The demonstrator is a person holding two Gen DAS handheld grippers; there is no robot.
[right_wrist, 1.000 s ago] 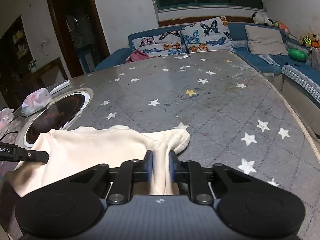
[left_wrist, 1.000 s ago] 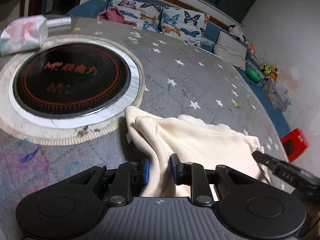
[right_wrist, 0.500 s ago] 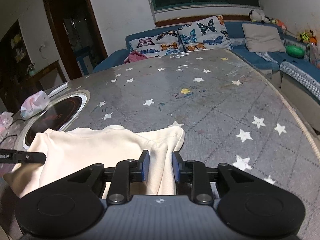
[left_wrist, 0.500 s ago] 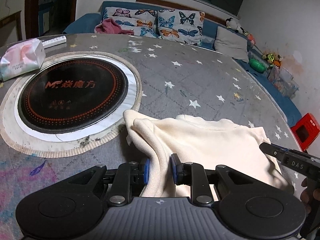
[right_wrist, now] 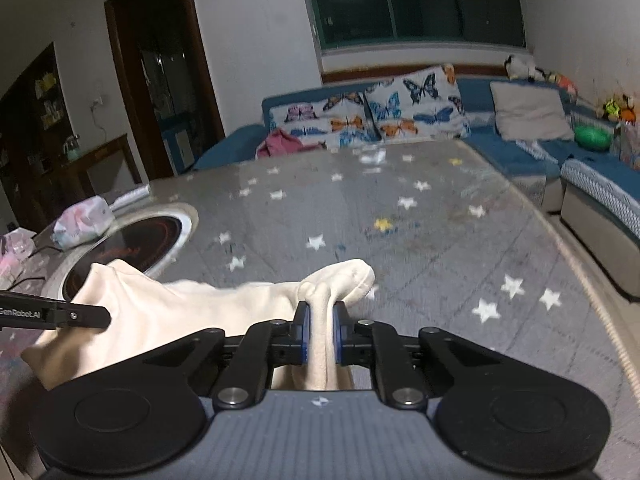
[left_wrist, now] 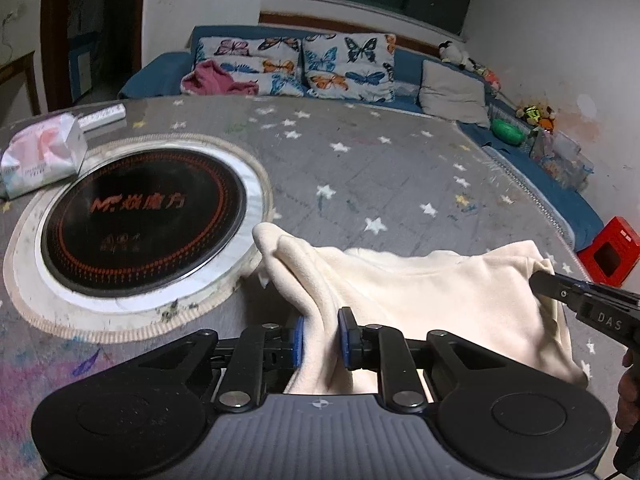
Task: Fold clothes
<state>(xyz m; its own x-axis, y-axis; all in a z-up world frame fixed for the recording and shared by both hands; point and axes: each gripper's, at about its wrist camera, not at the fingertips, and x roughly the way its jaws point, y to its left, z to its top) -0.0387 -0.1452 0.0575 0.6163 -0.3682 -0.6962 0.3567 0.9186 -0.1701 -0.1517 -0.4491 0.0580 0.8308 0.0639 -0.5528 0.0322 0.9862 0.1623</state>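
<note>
A cream fleece garment (left_wrist: 420,292) stretches between both grippers above the star-patterned table cover (left_wrist: 360,168). My left gripper (left_wrist: 320,338) is shut on a bunched fold at the garment's left end, beside the round cooktop. In the right wrist view the same cream garment (right_wrist: 192,312) hangs to the left, and my right gripper (right_wrist: 321,334) is shut on its right end, with a rounded corner of cloth poking past the blue pads. The right gripper (left_wrist: 538,280) also shows at the left wrist view's right edge, and the left gripper (right_wrist: 106,317) shows at the right wrist view's left edge.
A round black induction cooktop (left_wrist: 140,216) is set into the table at the left. A tissue pack (left_wrist: 40,154) and a remote lie behind it. A blue sofa (left_wrist: 320,68) with butterfly cushions runs behind and to the right. A red box (left_wrist: 608,254) stands on the floor.
Both grippers have risen and tilted up, lifting the garment's two ends off the table. The right gripper's jaws briefly loosened around the cloth, then shut on it again.
</note>
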